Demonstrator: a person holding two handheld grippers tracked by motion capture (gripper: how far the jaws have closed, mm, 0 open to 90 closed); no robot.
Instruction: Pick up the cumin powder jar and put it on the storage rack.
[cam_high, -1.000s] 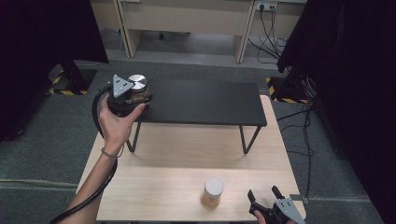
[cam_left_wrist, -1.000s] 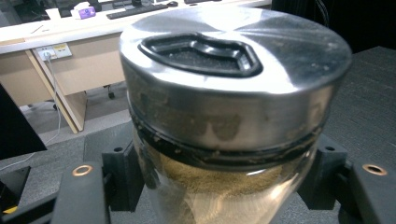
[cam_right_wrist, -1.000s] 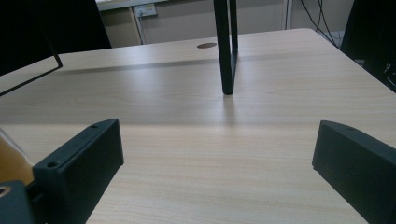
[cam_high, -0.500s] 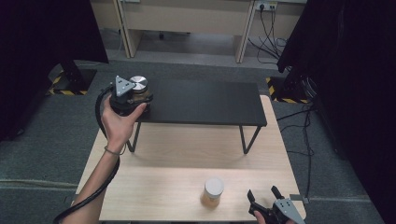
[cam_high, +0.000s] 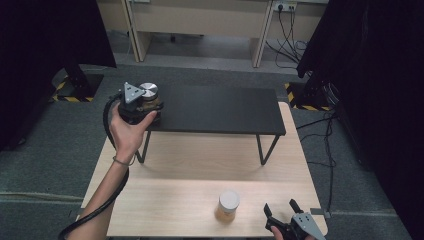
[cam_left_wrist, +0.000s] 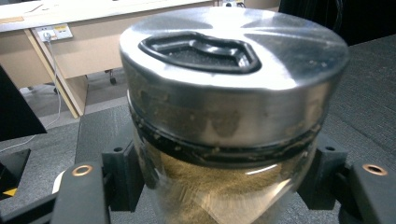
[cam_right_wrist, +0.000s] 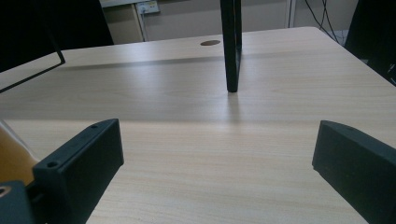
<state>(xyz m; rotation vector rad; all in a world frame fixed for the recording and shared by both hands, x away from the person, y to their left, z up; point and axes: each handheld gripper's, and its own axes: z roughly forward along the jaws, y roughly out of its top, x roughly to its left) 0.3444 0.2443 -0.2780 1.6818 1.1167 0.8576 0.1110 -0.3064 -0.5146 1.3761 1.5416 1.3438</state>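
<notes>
Your left tool (cam_high: 141, 104) clamps the steel-lidded jar (cam_left_wrist: 233, 116) at the black shelf's (cam_high: 215, 107) left end — your right tool (cam_high: 286, 219) gapes empty over the worktop (cam_right_wrist: 196, 116).

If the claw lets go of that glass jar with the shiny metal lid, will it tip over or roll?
The glass jar with the silver metal lid looks squat and wide, so it probably stands steady. It seems full of brownish powder, so likely heavyish. Its smooth glass may slip in the left gripper.
</notes>
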